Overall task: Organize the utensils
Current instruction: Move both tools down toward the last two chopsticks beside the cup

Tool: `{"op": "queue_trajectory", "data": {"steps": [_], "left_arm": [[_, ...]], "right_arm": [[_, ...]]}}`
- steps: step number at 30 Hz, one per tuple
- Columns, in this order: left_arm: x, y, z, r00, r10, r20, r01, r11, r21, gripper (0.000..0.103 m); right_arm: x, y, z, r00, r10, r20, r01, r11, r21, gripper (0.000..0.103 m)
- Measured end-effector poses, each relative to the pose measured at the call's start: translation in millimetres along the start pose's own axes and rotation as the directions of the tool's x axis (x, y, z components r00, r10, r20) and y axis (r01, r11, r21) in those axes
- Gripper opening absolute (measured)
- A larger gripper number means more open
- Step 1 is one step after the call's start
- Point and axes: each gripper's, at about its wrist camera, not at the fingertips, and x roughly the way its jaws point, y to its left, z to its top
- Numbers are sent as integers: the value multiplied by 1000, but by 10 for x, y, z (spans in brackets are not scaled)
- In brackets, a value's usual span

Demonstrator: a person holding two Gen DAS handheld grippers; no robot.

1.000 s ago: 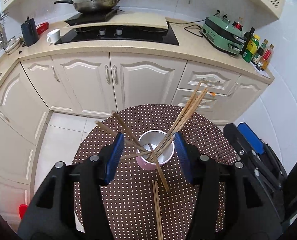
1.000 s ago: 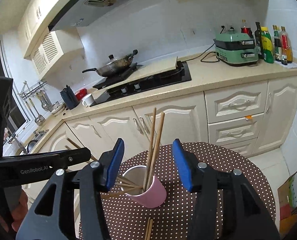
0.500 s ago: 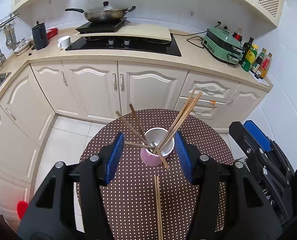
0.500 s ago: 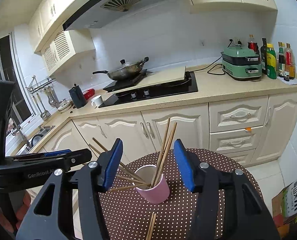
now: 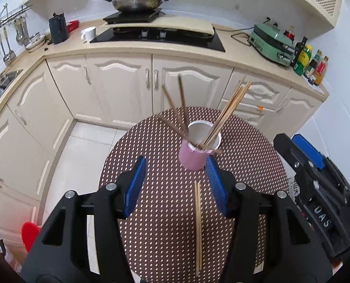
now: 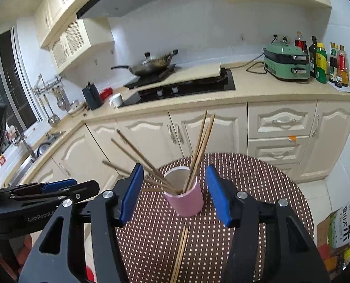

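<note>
Item: chopstick pair (image 5: 197, 224), flat on dotted tabletop (image 5: 250, 146) beside pink cup (image 5: 193, 156). Left claw (image 5: 176, 186) and right claw (image 6: 174, 194) both open, empty. Handling: likely best pinched together mid-length, tips lowered into the cup without knocking it.

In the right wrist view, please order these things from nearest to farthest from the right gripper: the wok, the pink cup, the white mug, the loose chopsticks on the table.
From the right gripper:
1. Pink cup, just ahead between the open jaws; loose chopsticks, low on the table. Too close to call.
2. White mug, on the counter, left.
3. Wok, on the stove behind it.
</note>
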Motion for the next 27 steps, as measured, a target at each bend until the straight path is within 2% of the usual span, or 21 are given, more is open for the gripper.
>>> {"op": "queue_trajectory", "data": {"steps": [6, 12, 19, 27], "left_arm": [[132, 168, -221, 998, 6, -68, -8, 1000, -23, 53], [320, 325, -353, 991, -17, -134, 10, 999, -52, 54], [608, 456, -527, 972, -47, -229, 34, 998, -58, 54], [1017, 486, -691, 939, -55, -340, 50, 998, -22, 54]], "right_arm": [[163, -19, -209, 995, -27, -94, 31, 999, 40, 53], [373, -47, -498, 975, -76, -207, 93, 993, 76, 53], [680, -73, -866, 922, -122, -367, 156, 986, 65, 53], [981, -29, -1235, 854, -162, -495, 208, 977, 40, 53]]}}
